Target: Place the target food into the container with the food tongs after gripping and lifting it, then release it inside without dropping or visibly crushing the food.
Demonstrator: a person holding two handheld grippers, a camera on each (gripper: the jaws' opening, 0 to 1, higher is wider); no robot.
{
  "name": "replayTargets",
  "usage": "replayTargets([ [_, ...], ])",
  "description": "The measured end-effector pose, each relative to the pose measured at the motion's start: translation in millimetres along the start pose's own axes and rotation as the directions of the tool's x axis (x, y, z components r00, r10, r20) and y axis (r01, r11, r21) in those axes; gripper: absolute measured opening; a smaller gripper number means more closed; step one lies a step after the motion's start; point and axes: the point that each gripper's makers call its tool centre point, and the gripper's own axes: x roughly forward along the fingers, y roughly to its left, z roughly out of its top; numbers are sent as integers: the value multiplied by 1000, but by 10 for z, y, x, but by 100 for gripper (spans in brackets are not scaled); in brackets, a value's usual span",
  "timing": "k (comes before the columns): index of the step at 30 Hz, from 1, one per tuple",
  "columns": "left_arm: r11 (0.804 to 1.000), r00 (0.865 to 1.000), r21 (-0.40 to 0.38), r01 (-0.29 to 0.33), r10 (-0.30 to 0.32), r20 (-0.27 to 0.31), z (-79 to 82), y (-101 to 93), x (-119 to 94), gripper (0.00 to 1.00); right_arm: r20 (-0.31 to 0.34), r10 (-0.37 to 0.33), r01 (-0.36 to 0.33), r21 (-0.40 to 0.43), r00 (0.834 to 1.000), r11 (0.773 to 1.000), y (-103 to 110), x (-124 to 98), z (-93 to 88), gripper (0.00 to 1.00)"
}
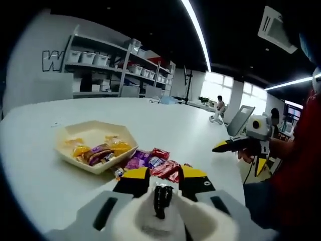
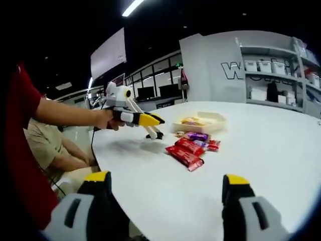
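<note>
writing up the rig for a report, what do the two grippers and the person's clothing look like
Both grippers have grey bodies and black jaws capped in yellow. The left gripper carries a white box with a round lens and a thin dark cable trailing from the handle. The right gripper has a grey flat panel on top. The person wears a red sleeve.

Wrapped snacks point(image 1: 158, 164) lie beside a part-filled beige tray point(image 1: 67, 149).
</note>
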Motion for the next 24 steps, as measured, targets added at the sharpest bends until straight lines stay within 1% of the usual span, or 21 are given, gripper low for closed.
replayTargets([
  [2, 1000, 1000, -10, 0, 0, 3, 41, 15, 3, 22, 14, -17, 18, -44, 1000, 999, -18, -1, 27, 99],
  [3, 1000, 1000, -8, -1, 1, 4, 55, 14, 3, 22, 34, -35, 38, -75, 999, 996, -55, 6, 64, 99],
  [4, 1000, 1000, -2, 0, 0, 6, 82, 0, 4, 22, 43, -80, 85, -136, 996, 987, -138, -18, 81, 100],
  [5, 1000, 1000, -2, 1, -1, 8, 97, -4, 4, 22, 55, -94, 101, -160, 994, 982, -165, -21, 103, 100],
  [6, 1000, 1000, -2, 4, -4, 12, 122, -3, 5, 22, 69, -101, 111, -159, 992, 981, -185, -28, 130, 100],
  [7, 1000, 1000, -5, 6, -6, 12, 135, -4, 8, 22, 71, -93, 103, -141, 993, 985, -173, -35, 135, 100],
  [9, 1000, 1000, 2, 6, -6, 8, 145, 10, 12, 22, 95, -87, 96, -92, 992, 991, -181, -42, 184, 100],
  [12, 1000, 1000, -2, 6, -6, 8, 159, 42, 19, 22, 98, -92, 102, -100, 991, 990, -196, -48, 186, 100],
  [17, 1000, 1000, -8, -4, 4, 18, 204, 82, 8, 22, 95, -88, 96, -83, 992, 992, -209, -56, 164, 100],
  [20, 1000, 1000, -7, -8, 8, 12, 192, 94, 11, 22, 93, -82, 87, -58, 992, 994, -219, -55, 162, 100],
  [24, 1000, 1000, -2, -12, 12, 16, 206, 105, -1, 22, 99, -81, 87, -51, 992, 995, -217, -64, 171, 100],
])
